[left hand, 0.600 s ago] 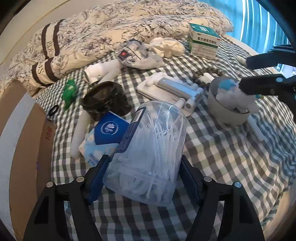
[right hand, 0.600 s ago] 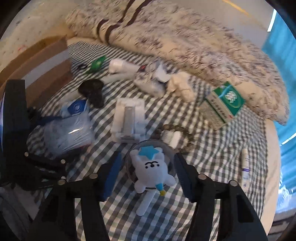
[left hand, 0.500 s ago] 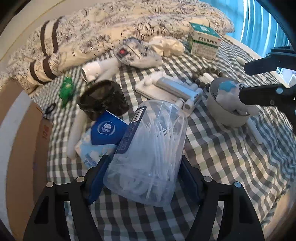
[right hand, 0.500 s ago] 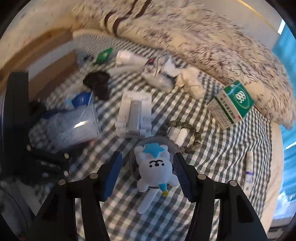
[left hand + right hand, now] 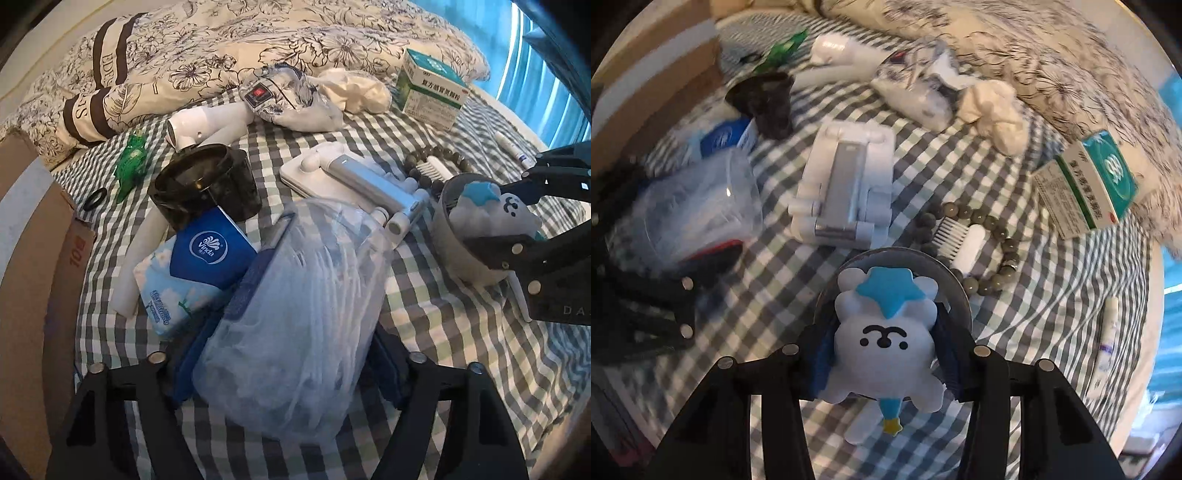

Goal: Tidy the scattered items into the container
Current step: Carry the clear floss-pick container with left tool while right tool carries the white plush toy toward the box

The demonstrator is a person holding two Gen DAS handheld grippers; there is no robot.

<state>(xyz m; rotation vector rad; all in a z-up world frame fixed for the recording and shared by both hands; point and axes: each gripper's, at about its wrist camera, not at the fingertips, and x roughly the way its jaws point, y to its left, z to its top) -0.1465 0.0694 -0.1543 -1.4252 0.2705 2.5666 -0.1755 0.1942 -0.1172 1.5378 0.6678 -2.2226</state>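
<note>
Left claw [image 5: 284, 373]: clenching on the clear tub of cotton swabs [image 5: 295, 332], at 6 o'clock in the left view.
Right claw [image 5: 882, 354]: gripping the plush toy [image 5: 882, 332] sitting in the small bowl [image 5: 956, 291].
Bed [image 5: 443, 332]: carrying the tissue pack [image 5: 184, 273] at 9 o'clock of the tub.
Cardboard box [image 5: 33, 258]: lying at the bed's edge, 9 o'clock in the left view.
Medicine box [image 5: 1089, 184]: resting at 2 o'clock of the toy.

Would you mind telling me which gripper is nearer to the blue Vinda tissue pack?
Left. The left gripper, clamped on the clear tub, sits right beside the tissue pack. The right gripper holds the plush toy farther off, across the checked sheet.
</note>
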